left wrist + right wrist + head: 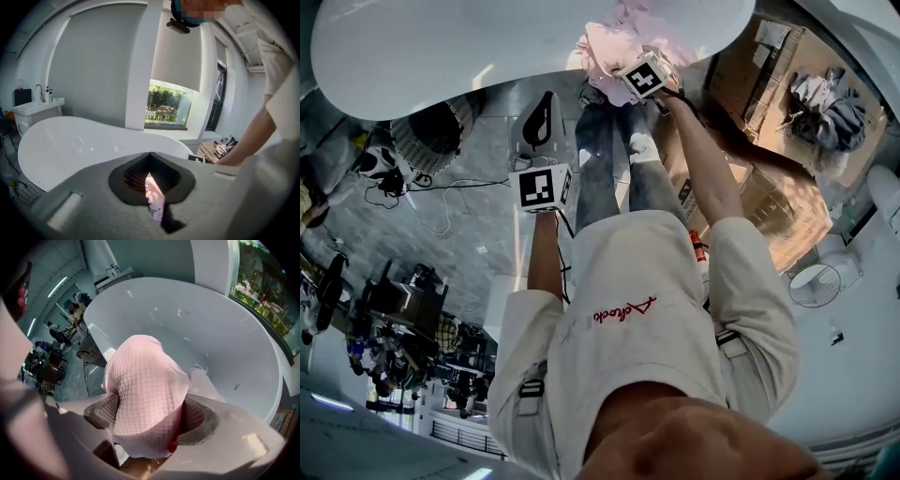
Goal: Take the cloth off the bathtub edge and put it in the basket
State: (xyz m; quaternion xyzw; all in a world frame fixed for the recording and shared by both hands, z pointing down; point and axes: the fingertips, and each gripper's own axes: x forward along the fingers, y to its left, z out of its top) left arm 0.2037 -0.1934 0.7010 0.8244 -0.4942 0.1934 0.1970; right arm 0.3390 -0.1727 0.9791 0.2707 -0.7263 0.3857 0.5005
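Jaws of right gripper [149, 411] clamping pink waffle-textured cloth [140, 376], glossy curved bathtub [211, 319]

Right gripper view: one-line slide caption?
Right hand-held gripper pinches the pink cloth at the rim of the white bathtub.

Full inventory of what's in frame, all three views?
bathtub: one, white, top of head view
cloth: one, pink, on the bathtub edge
basket: one, dark slatted, floor left of bathtub
cardboard box: one, brown, floor at right, grey clothes inside
fan: one, white, floor at right
sink: one, white, wall beyond bathtub
window: one, greenery outside, behind bathtub
left claw: grey, shut, empty, short of bathtub
right claw: grey, shut on cloth
person: white shirt, standing at bathtub
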